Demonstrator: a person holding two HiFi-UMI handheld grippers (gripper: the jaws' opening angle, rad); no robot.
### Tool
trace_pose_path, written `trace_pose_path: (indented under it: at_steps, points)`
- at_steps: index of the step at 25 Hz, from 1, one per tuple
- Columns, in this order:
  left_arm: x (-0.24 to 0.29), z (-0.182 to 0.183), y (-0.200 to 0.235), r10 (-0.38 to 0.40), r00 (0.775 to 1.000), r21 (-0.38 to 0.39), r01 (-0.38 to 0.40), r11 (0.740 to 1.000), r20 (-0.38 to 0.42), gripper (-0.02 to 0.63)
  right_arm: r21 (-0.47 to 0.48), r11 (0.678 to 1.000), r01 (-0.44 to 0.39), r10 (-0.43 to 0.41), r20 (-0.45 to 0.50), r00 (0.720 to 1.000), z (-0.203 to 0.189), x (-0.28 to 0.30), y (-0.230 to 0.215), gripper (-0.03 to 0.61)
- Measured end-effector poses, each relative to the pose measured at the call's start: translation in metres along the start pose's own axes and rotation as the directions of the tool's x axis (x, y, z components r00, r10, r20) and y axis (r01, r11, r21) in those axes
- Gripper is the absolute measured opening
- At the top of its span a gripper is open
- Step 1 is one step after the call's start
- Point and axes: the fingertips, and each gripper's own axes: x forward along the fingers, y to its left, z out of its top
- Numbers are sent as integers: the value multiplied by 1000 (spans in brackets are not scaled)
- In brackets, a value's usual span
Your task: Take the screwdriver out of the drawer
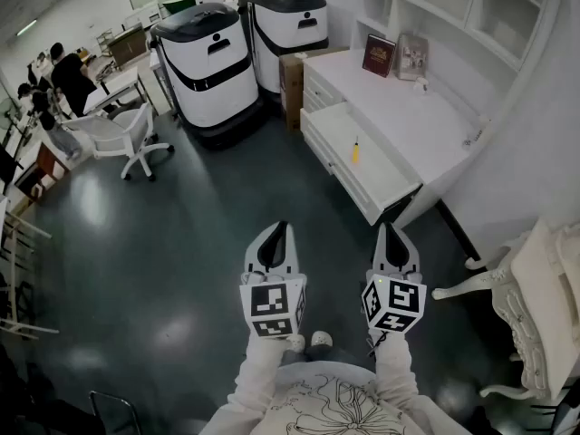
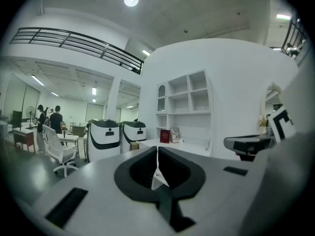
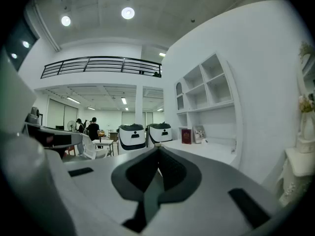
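Note:
A screwdriver (image 1: 356, 150) with a yellow handle lies in the pulled-out white drawer (image 1: 344, 175) of the white desk (image 1: 408, 116), well ahead of me. My left gripper (image 1: 280, 229) and right gripper (image 1: 391, 230) hover side by side over the dark floor, short of the drawer. Both point toward the desk. The jaws of each meet at the tip with nothing between them, as the left gripper (image 2: 157, 149) and the right gripper (image 3: 158, 149) show in their own views. The screwdriver is not visible in either gripper view.
Two large white-and-black machines (image 1: 213, 62) stand left of the desk. Two books (image 1: 379, 54) lean at the desk's back under white shelves (image 1: 453, 3). An ornate white chair (image 1: 535, 306) is at the right, a white office chair (image 1: 122, 139) and people at the far left.

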Motion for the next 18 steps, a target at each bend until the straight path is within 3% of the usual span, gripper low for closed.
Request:
trace_pose_path:
  at_steps: [18]
  points:
    - [30, -4, -15, 29, 1000, 8, -29, 1000, -8, 11, 22, 1000, -6, 6, 14, 1000, -4, 26, -27, 3]
